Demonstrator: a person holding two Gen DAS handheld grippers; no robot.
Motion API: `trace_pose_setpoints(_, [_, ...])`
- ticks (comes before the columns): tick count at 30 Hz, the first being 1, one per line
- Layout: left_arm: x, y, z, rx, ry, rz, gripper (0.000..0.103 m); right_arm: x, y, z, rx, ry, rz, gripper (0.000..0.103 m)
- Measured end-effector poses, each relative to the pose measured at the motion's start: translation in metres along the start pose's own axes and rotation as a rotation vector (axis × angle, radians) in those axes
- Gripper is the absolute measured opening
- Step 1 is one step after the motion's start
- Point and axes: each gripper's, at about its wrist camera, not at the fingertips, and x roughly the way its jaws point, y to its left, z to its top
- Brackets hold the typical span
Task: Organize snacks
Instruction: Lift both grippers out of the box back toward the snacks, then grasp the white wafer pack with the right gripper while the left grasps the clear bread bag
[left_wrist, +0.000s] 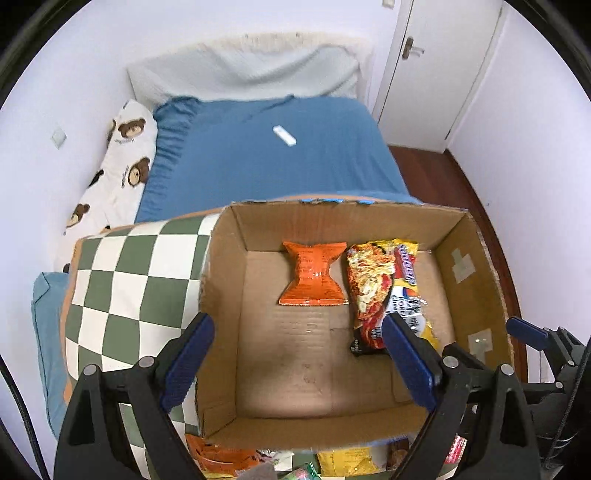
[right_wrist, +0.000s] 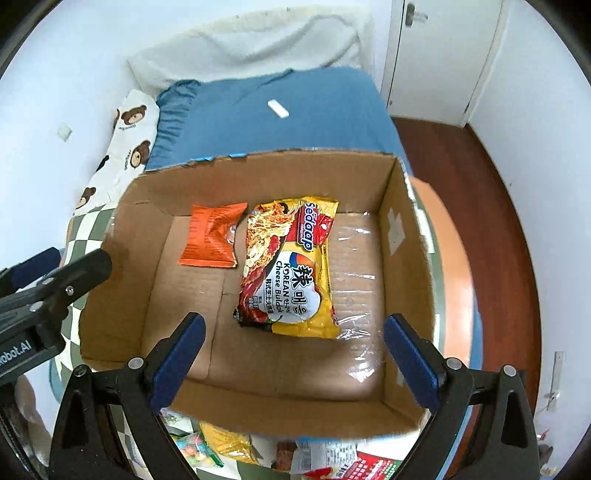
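Cardboard box (right_wrist: 402, 236) sits on the checkered surface (left_wrist: 122, 280) below both my released grippers, left gripper (left_wrist: 299, 362) and right gripper (right_wrist: 295, 362); noodle packet (right_wrist: 291, 273) and orange packet (right_wrist: 214, 240) lie inside, blue bed (left_wrist: 266, 162) beyond.

Brand on noodle packet (right_wrist: 291, 269): "Sedaap", white letters on a red band along the wrapper's upper edge, right wrist view.
Flavour on noodle packet: "KOREAN Cheese Buldak", dark print on the white patch, beside a large red Chinese character and Korean script.
Noodle packet, left wrist view (left_wrist: 384, 284): same red band shows, lettering too blurred to read.
Left gripper body (right_wrist: 22, 354): partial white lettering "obot.AI", cut off by the frame edge.
Orange snack packet (right_wrist: 214, 236): fine print, illegible.
Bear-print pillow (left_wrist: 125, 158): small words beside each bear, unreadable.
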Motion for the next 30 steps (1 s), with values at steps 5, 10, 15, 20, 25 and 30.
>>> trace_pose_setpoints(5, [-0.032,-0.004,-0.016,0.018,-0.074,0.01,0.093,-0.031,0.001,-0.018,-0.001,-0.073,-0.02,0.099])
trace_pose_setpoints(10, [-0.058,-0.006,-0.033,0.03,-0.125,0.008,0.093,-0.062,0.004,-0.037,0.004,-0.144,-0.026,0.099])
trace_pose_setpoints(15, [-0.082,-0.006,-0.048,0.032,-0.178,0.005,0.093,-0.091,0.005,-0.056,0.021,-0.192,-0.006,0.099])
trace_pose_setpoints(20, [-0.098,0.006,-0.069,0.007,-0.193,-0.004,0.093,-0.104,0.002,-0.079,0.06,-0.183,0.056,0.099])
trace_pose_setpoints(25, [-0.089,0.028,-0.119,-0.002,-0.129,0.025,0.093,-0.083,-0.01,-0.129,0.121,-0.072,0.113,0.099])
trace_pose_setpoints(30, [-0.043,0.062,-0.183,-0.02,0.059,0.085,0.093,-0.027,-0.031,-0.192,0.215,0.104,0.104,0.099])
